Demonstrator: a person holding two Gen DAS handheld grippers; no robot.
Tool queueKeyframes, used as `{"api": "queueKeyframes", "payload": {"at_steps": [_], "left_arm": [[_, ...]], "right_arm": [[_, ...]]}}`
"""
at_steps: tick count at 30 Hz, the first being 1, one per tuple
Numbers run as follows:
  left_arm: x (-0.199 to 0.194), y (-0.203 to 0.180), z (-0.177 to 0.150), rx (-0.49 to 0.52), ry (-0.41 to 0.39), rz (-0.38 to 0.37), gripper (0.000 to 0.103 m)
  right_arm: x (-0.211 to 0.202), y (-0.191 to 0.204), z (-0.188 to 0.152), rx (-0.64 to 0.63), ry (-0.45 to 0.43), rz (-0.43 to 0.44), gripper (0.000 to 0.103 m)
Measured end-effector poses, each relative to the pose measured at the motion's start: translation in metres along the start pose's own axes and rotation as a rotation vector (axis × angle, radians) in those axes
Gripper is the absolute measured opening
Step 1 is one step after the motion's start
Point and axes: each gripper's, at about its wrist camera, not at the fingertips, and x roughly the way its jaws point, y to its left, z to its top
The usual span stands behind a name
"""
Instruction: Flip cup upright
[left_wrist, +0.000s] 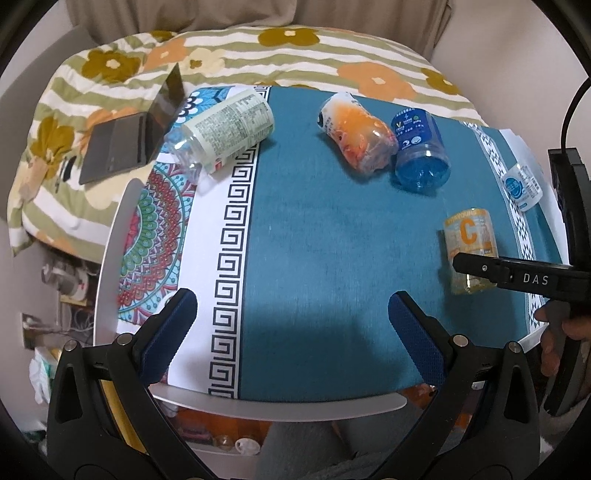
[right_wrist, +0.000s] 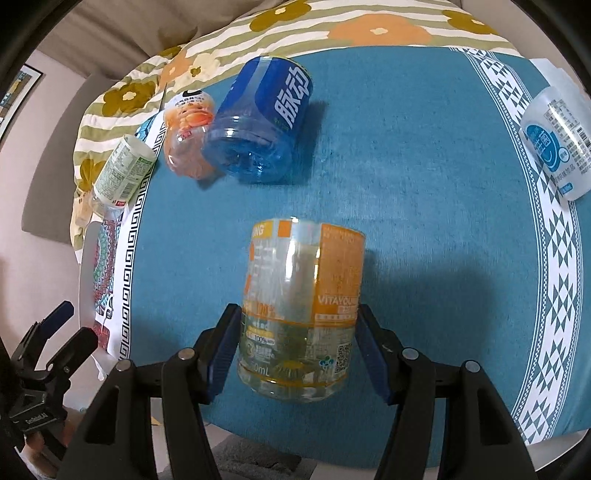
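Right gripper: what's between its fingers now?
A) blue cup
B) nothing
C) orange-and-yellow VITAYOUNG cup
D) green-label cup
C: in the right wrist view the right gripper has a finger on each side of the orange-and-yellow VITAYOUNG cup; the left pad looks to be touching, contact on the right is unclear. The blue cup lies farther back.
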Motion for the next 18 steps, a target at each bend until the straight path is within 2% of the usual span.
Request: {"api": "queueKeyframes", "payload": {"at_steps": [4,5,7,11,13,15,18], "left_arm": [[-0.003,-0.002,0.003,0.009,-0.008,-0.002,0.103],[-0.004,-0.002,0.003,0.012,-0.010,-0.003,0.103],[-0.006,-0.002,0.004,0.016,-0.014,-0.003,0.103],[-0.011,-0.002,0.005,0.024,-0.023,-0.006,0.103],[-0.014,-0.003,0.005,0.030,-0.030,-0.011,0.103],[-0.019,-0.005,0.007,0.038,-0.031,-0.014,0.103],[-0.030,-0.009,0.014,0.049,-0.043,-0.034,0.103]], "right_arm": [[0.000,-0.002,0.000,0.015,0.003,-0.003,0.061],[0.000,-0.002,-0.001,0.021,0.003,-0.003,0.064],[-0.001,-0.003,-0.001,0.032,-0.001,-0.007,0.077],[-0.006,-0.004,-0.003,0.050,-0.015,-0.006,0.079],[-0.010,-0.004,-0.004,0.057,-0.020,-0.003,0.090],[-0.018,-0.004,-0.007,0.069,-0.046,-0.006,0.096],[-0.038,-0.006,-0.016,0.113,-0.103,-0.017,0.099]]}}
